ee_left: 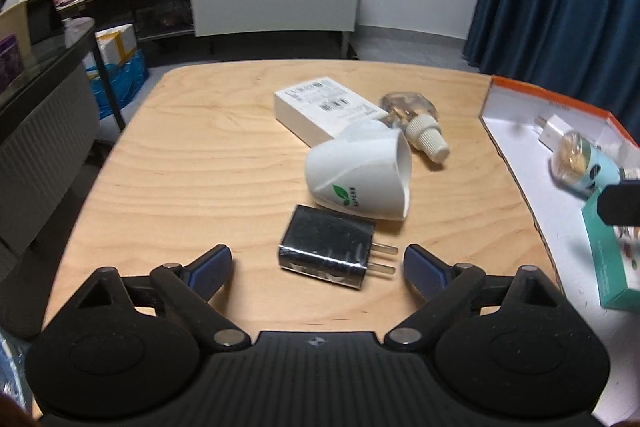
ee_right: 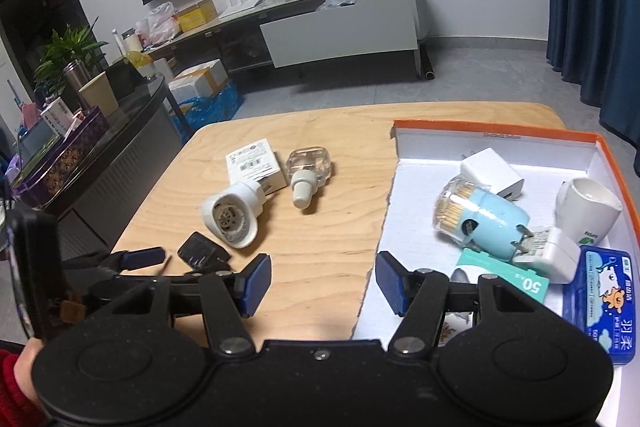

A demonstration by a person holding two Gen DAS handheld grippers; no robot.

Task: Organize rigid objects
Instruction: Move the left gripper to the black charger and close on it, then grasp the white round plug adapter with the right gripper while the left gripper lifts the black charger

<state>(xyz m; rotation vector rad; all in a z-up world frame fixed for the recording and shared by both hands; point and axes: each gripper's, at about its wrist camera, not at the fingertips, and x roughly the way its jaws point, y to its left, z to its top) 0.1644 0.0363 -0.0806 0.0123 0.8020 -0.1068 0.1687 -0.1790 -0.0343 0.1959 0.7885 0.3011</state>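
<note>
My left gripper (ee_left: 318, 261) stands open low over the wooden table (ee_left: 192, 163). A black plug charger (ee_left: 328, 253) lies flat between its fingers, and the pads do not touch it. Behind the charger lie a white plug-in cone (ee_left: 360, 179), a flat white box (ee_left: 320, 107) and a clear bottle with a white cap (ee_left: 416, 123). My right gripper (ee_right: 323, 279) is open and empty above the torn left edge of an orange-rimmed tray (ee_right: 480, 127). In that view the black charger (ee_right: 200, 251) sits beside a left finger (ee_right: 142, 257).
The tray holds a blue toothpick holder (ee_right: 476, 223), a white charger (ee_right: 492, 171), a white cone (ee_right: 588, 211), a white adapter (ee_right: 552, 255), a blue pack (ee_right: 604, 303) and a teal card (ee_right: 500, 275). A dark glass-topped side table (ee_right: 120, 131) stands left of the table.
</note>
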